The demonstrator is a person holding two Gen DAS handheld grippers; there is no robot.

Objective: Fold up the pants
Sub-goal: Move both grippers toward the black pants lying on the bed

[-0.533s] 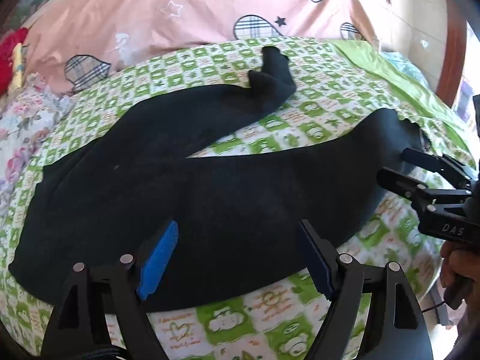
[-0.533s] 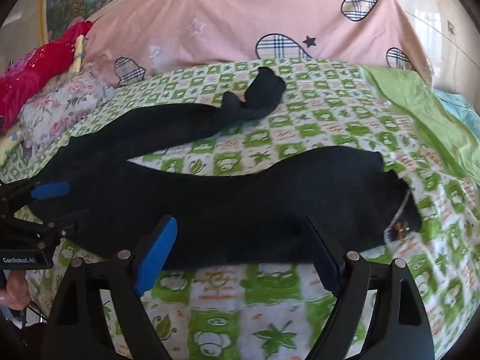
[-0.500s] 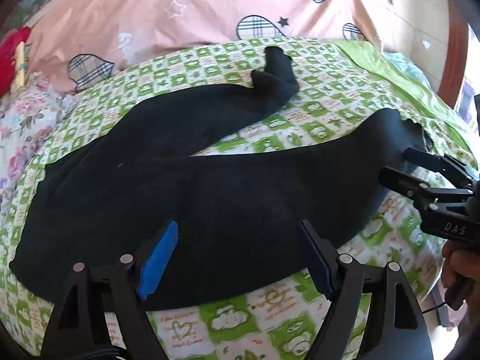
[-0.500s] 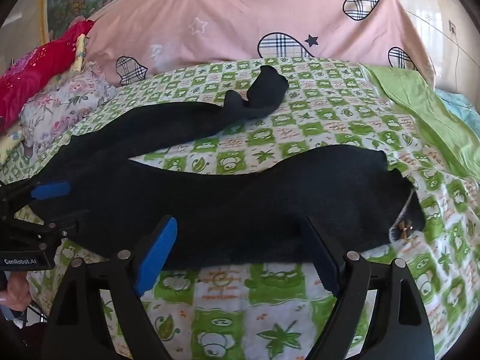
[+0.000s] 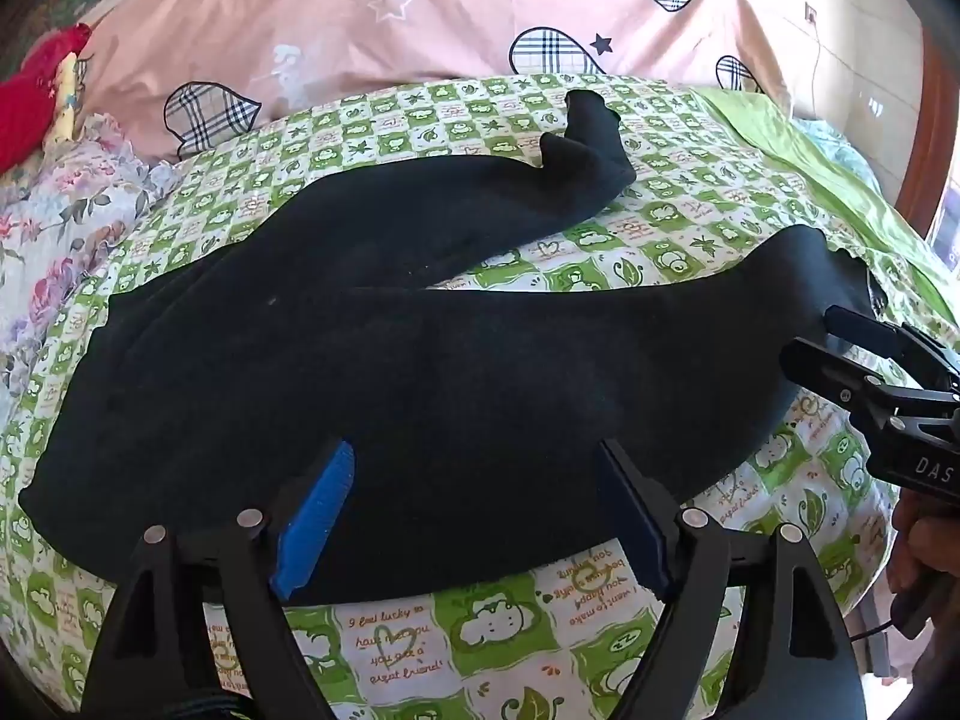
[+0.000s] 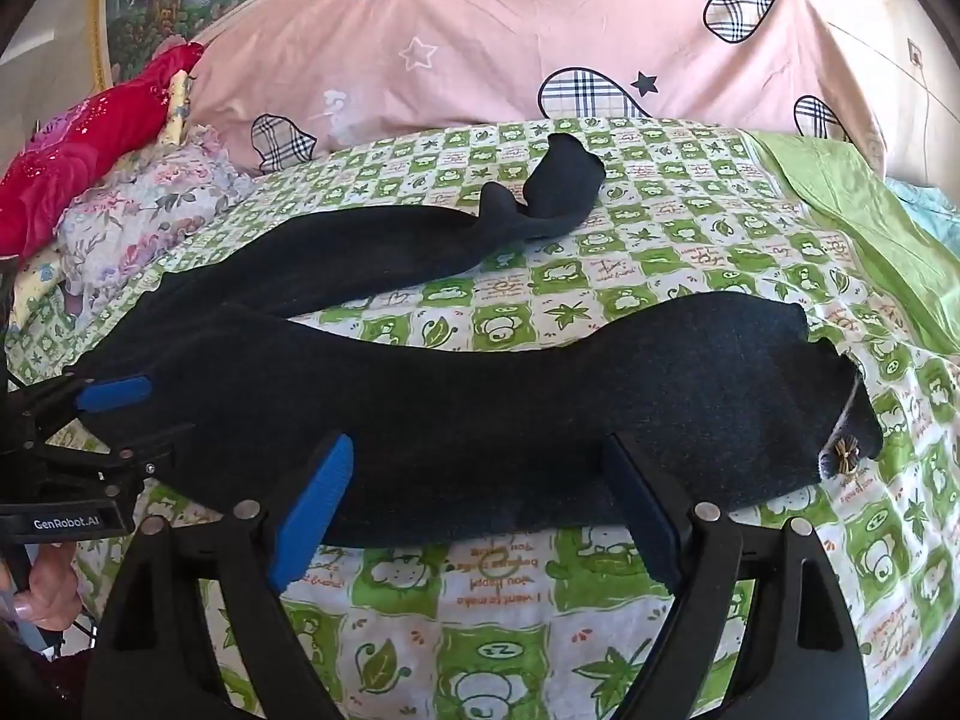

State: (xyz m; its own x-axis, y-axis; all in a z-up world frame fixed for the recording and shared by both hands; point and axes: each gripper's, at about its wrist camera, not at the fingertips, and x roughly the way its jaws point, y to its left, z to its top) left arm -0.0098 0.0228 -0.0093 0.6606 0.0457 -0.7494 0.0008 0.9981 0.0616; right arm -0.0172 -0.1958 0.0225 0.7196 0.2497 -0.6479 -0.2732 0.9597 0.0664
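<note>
Black fabric pants lay spread across a green-and-white checked bedsheet. The left gripper and right gripper hovered with fingers spread, pinching nothing.

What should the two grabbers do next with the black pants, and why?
Probably lower both and pinch the near edge. The pants lie flat on the bed with legs apart, and the left gripper and right gripper hang open above them, gripping nothing.

A green checked sheet meets a pink heart-print quilt.
</note>
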